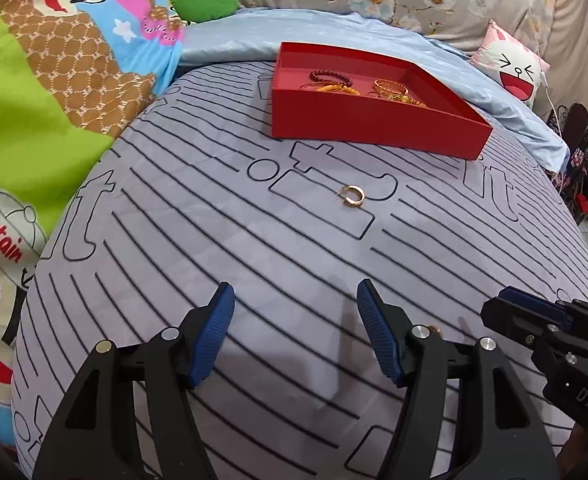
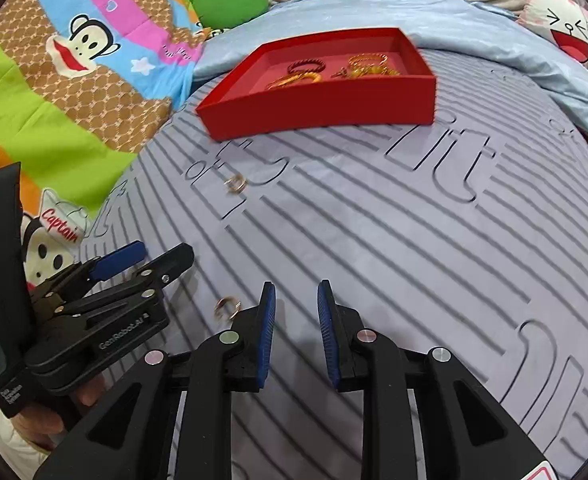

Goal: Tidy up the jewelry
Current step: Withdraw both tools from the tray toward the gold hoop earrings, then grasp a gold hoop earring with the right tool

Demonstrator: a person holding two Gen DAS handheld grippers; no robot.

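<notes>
- Step in hand: gathering loose gold hoop earrings into the red tray [image 1: 373,128], where bracelets already lie.
- Left gripper [image 1: 294,336] gapes wide, empty; right gripper [image 2: 295,336] stands narrowly parted, grasping nothing.
- Far earring [image 1: 351,197] lies mid-bedspread [image 1: 214,240]; near earring [image 2: 226,307] sits just beside the right gripper.
- Next move likely calls for precise straddling of one hoop.

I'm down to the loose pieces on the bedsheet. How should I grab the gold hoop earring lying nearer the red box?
Take the gold hoop earring from straight above, pads across its closed curved band. It lies flat on the striped sheet, its gap facing away from the red box, so a sideways approach would likely push it along the cloth.
</notes>
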